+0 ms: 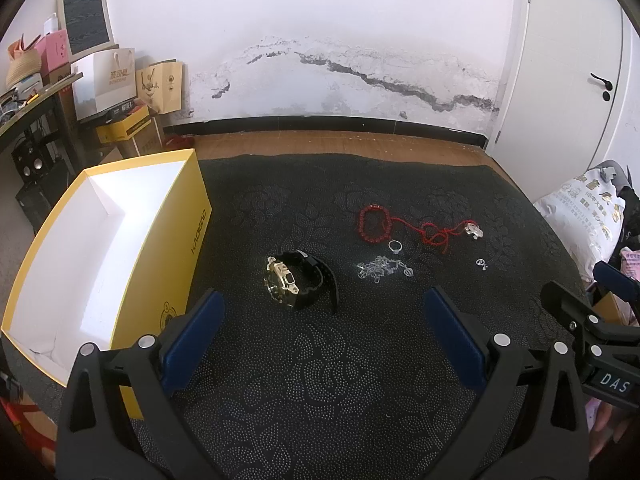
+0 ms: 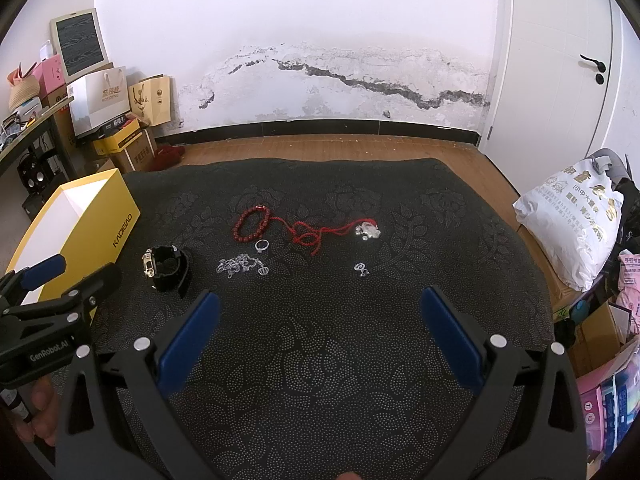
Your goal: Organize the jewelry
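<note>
A black and gold watch [image 1: 294,280] [image 2: 166,268] lies on the dark patterned cloth [image 1: 320,380]. Beyond it lie a red bead bracelet [image 1: 374,224] [image 2: 248,224], a red cord with a clear pendant [image 1: 473,230] [image 2: 366,230], a silver ring [image 1: 395,246] [image 2: 262,245], a tangled silver chain [image 1: 378,269] [image 2: 240,266] and a small silver earring [image 1: 481,263] [image 2: 360,268]. An open yellow box [image 1: 168,240] [image 2: 104,224] with a white inside stands at the left. My left gripper [image 1: 322,302] is open and empty, just short of the watch. My right gripper [image 2: 320,300] is open and empty, short of the jewelry.
A white printed bag [image 2: 568,224] and cartons stand off the cloth's right edge. Paper bags and boxes [image 1: 116,80] are stacked at the back left by a desk. A wooden floor and a cracked white wall [image 1: 340,64] lie beyond the cloth.
</note>
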`<action>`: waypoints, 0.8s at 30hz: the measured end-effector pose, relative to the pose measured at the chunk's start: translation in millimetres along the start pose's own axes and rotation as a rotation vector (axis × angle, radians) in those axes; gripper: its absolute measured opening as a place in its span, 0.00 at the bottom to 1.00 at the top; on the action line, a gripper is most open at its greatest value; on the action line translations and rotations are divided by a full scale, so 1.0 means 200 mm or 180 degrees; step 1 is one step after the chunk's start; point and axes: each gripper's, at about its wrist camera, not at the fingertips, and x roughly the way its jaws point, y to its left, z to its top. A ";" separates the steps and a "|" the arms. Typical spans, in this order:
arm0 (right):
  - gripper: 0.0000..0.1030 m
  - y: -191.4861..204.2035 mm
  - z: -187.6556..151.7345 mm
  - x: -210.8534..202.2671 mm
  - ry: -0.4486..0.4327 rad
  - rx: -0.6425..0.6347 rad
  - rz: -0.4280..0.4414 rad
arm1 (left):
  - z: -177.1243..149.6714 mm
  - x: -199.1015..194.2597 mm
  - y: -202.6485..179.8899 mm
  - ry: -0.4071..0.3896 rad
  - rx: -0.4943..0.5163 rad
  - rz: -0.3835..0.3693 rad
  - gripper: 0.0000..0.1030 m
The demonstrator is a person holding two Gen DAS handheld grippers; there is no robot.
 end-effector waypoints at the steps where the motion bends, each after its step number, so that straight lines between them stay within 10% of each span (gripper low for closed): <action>1: 0.94 0.00 0.00 0.00 0.0000 -0.0001 -0.0002 | 0.00 0.00 0.00 -0.0004 0.0003 0.0000 0.95; 24: 0.94 0.00 0.00 0.00 0.0001 0.0003 0.0003 | 0.00 -0.01 -0.01 0.0016 -0.0002 -0.0004 0.95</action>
